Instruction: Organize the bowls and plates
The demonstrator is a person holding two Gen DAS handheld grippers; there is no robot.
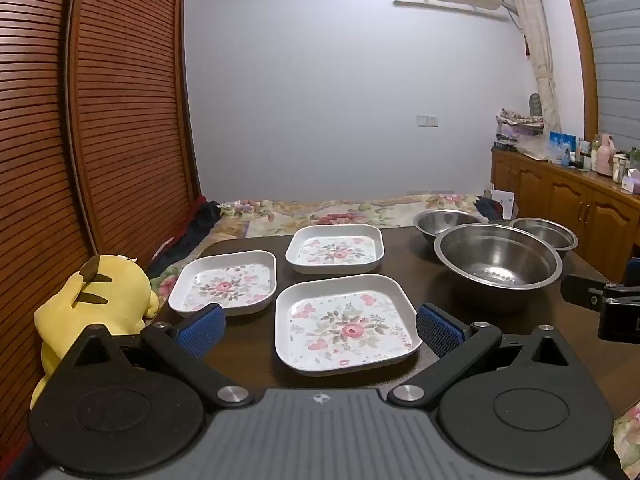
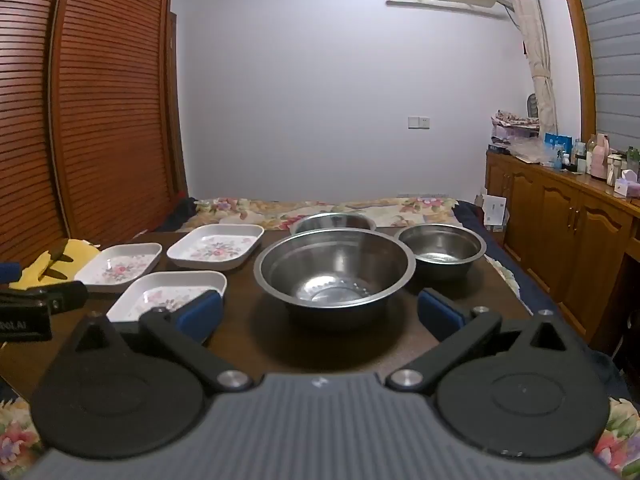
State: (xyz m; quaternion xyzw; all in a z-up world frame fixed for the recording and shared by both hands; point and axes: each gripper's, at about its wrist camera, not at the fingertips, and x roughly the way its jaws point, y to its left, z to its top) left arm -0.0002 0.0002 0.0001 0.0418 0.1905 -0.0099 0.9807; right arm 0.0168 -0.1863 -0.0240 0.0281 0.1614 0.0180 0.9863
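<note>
Both tongs are spread as wide as they go and hold nothing: left gripper (image 1: 320, 330) hangs over the nearest white square floral-print plate (image 1: 347, 323), right gripper (image 2: 320, 314) faces the big stainless steel bowl (image 2: 335, 266).

All the task's things lie apart on the dark wooden table (image 2: 360, 344): two more floral square plates (image 1: 226, 282) (image 1: 335, 249) on the left, two smaller steel bowls (image 2: 440, 249) (image 2: 334, 221) behind the big one.

Risks, as I judge them: the plate rims are shallow and glossy, so a pinch on one edge may slip or tip the plate. The steel bowls look slick and round; a shallow bite could let one spin out and clatter. The big bowl blocks my reach to the rear one. A yellow plush toy (image 1: 102, 298) sits at the table's left edge, near the leftmost plate.
</note>
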